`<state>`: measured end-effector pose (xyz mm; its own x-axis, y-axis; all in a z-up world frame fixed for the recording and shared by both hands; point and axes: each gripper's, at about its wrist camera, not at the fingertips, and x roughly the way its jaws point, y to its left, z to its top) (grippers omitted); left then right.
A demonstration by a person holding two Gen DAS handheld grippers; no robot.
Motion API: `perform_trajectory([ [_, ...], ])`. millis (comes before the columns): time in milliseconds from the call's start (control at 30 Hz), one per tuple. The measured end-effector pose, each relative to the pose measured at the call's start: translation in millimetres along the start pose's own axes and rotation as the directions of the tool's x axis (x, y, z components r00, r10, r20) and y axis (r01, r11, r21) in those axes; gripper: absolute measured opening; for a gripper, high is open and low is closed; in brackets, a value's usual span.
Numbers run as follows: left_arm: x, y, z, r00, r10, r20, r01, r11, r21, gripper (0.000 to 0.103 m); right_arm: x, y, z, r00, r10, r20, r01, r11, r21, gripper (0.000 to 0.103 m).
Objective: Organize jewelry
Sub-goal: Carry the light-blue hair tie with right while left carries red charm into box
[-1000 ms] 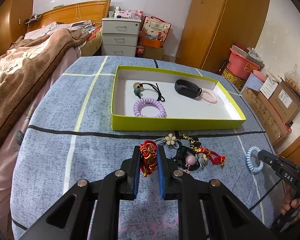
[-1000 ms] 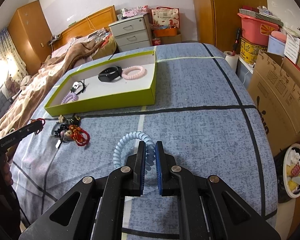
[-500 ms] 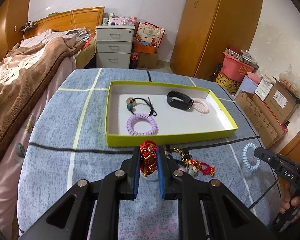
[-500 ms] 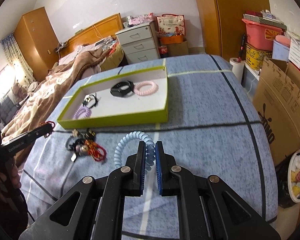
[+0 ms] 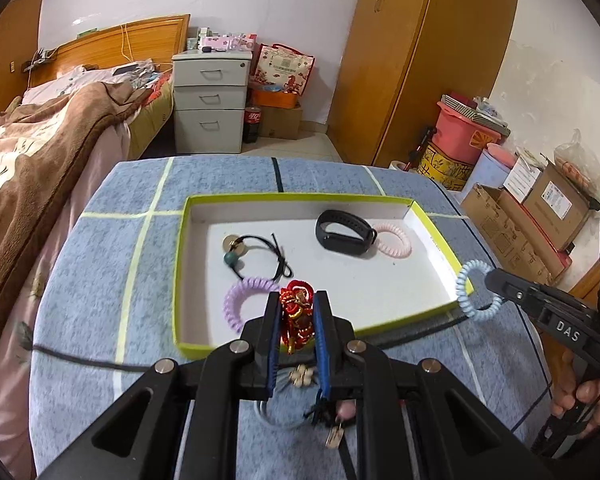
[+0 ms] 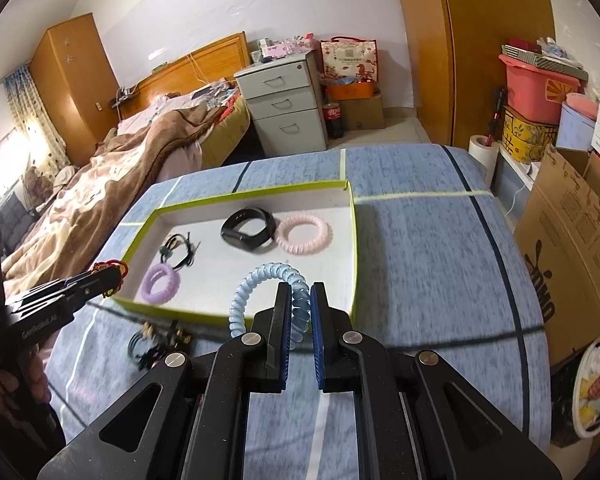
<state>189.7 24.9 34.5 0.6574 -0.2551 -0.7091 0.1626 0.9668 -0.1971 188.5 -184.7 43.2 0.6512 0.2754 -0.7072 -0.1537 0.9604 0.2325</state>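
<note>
1. Since a second ago both grippers have lifted their loads off the blue checked cloth (image 5: 100,248) and carried them toward the shallow tray (image 5: 440,236); earlier the tray lay well ahead of the fingertips, and the left fingertips now overlap its near wall.
2. The left gripper (image 5: 297,316) is closed on the red and gold knotted charm (image 5: 298,312), as it was a second ago; the charm now hangs over the near part of the tray floor.
3. The right gripper (image 6: 300,308) is clamped on the pale blue spiral hair tie (image 6: 268,284), the loop arching up and left of the blades; in the left view it hangs at the tray's right wall.
4. The leftover tangle of trinkets (image 6: 156,340) lies on the cloth just short of the tray's near wall.
5. The tray is a flat white-floored rectangle with low lime-green walls. Its middle and near-right floor are bare.
6. Inside it lie a lilac spiral tie (image 5: 246,296) at the near left, a black cord with beads (image 5: 256,252) behind it, a smooth black wristband (image 5: 344,232) touching a pink spiral tie (image 5: 394,240) toward the far right.
7. The cloth has a mottled weave with pale and dark stripes; it is bare on the tray's right.
</note>
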Motion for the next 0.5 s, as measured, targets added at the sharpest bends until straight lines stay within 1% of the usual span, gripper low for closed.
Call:
perform_trajectory([
  [200,23.5,-0.7,12.5,1.000,-0.004,-0.023,0.004,1.000,-0.008,0.016,21.2,-2.0,10.7,1.000,-0.021,-0.021,0.021,1.000,-0.005,0.010],
  [367,42.5,-5.9,19.1,0.998,-0.033,-0.049,0.033,0.999,-0.003,0.016,40.3,-2.1,18.8,0.998,-0.032,-0.056,0.031,0.999,-0.018,0.010],
  [500,54.4,-8.8,21.2,0.997,-0.028,-0.067,0.028,1.000,0.003,0.016,50.5,-1.9,20.3,0.996,-0.039,-0.081,0.036,0.999,-0.032,0.010],
])
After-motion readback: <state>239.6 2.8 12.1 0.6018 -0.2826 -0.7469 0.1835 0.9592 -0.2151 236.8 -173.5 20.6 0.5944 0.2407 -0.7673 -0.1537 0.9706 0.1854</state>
